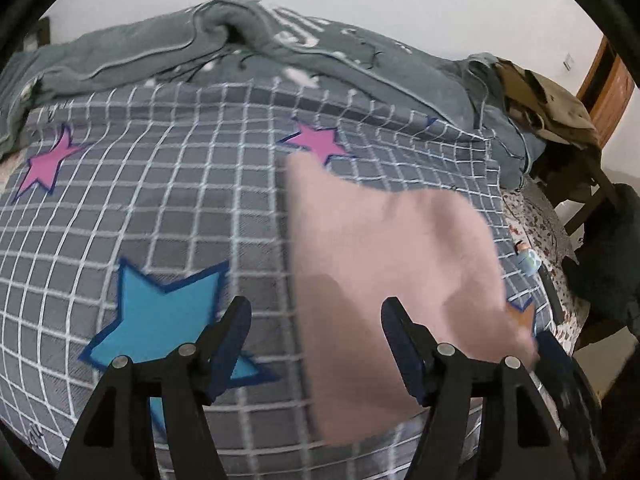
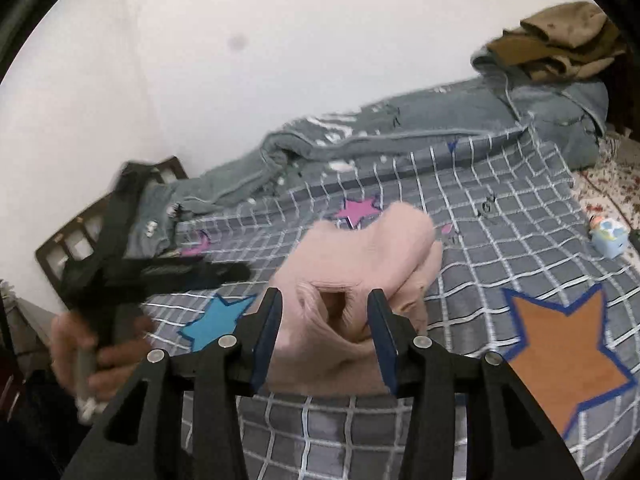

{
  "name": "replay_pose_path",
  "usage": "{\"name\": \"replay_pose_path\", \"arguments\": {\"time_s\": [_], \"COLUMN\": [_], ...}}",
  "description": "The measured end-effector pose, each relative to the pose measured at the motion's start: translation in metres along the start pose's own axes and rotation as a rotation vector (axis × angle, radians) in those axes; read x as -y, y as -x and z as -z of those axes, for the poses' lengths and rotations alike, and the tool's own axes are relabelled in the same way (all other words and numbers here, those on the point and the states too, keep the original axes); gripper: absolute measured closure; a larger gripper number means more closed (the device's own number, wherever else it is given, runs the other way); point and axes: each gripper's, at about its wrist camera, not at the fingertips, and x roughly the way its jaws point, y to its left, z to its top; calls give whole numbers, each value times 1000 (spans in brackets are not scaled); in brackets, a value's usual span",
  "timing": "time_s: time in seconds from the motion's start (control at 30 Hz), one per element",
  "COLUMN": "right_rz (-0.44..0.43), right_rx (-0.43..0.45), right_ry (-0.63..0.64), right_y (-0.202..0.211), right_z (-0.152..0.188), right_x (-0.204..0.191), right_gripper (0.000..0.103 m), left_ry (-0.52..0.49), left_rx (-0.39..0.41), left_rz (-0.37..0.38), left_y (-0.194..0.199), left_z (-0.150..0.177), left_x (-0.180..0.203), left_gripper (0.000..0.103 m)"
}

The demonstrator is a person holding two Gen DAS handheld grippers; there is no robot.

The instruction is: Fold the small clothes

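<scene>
Mostly the two views are filled by a bed [image 1: 160, 208] covered with a grey sheet that has a white grid and big stars on it. I take the blue star [image 1: 160, 312] as the landmark. Behind the bed stands a plain white wall [image 2: 280, 60].

Far beyond the blue star, along the wall side of the bed, a grey-green quilt [image 1: 160, 52] lies bunched in a long roll. At the right end of this roll a brown garment [image 2: 560, 44] is piled on top. Well to the right of the blue star, near the bed's edge, sits a small pale blue toy [image 2: 608, 236]; what it is exactly I cannot tell. An orange star [image 2: 560, 352] is printed on this same side. A dark wooden frame [image 2: 72, 240] leans at the wall, to the left of the blue star in the right wrist view.

The pink garment [image 2: 360, 264], the small piece of clothing, lies on the sheet just to the right of the blue star, between it and the orange star, in a loose heap with an opening towards the camera.

The left hand-held gripper [image 1: 316, 320] has its jaws well apart and holds nothing; one finger is over the blue star, the other over the pink cloth. The right hand-held gripper [image 2: 324, 312] is about half open, its fingers on either side of the garment's near fold, but the pads do not visibly press it. A hand [image 2: 92, 352] holding the blurred left tool shows to the left of the blue star.
</scene>
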Motion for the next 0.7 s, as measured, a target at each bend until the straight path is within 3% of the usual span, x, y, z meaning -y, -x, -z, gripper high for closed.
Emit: {"name": "replay_pose_path", "arguments": {"time_s": [0.03,0.13,0.2,0.27,0.33,0.47,0.7], "right_rz": [7,47,56,-26,-29,18,24], "right_rx": [-6,-42,-5,29,28,-79,-87], "right_ry": [-9,-20,3,-66,-145,-232,-144], "right_y": [-6,-24,-17,-3,2,-17,-7], "right_z": [1,8,11,14,21,48,45], "right_x": [1,2,2,18,37,60,45], "right_gripper": [60,86,89,96,96,97,95], "left_ry": [0,-18,-31,-33,-36,-44,-51], "left_rx": [-4,-18,-18,-19,-13,-10,-19], "left_rz": [6,24,26,32,45,96,88], "left_y": [0,0,-1,-2,-2,-6,-19], "left_z": [4,16,21,24,26,26,21], "left_x": [-6,-16,-18,-20,-20,-12,1], "left_gripper": [37,37,37,37,37,37,37]}}
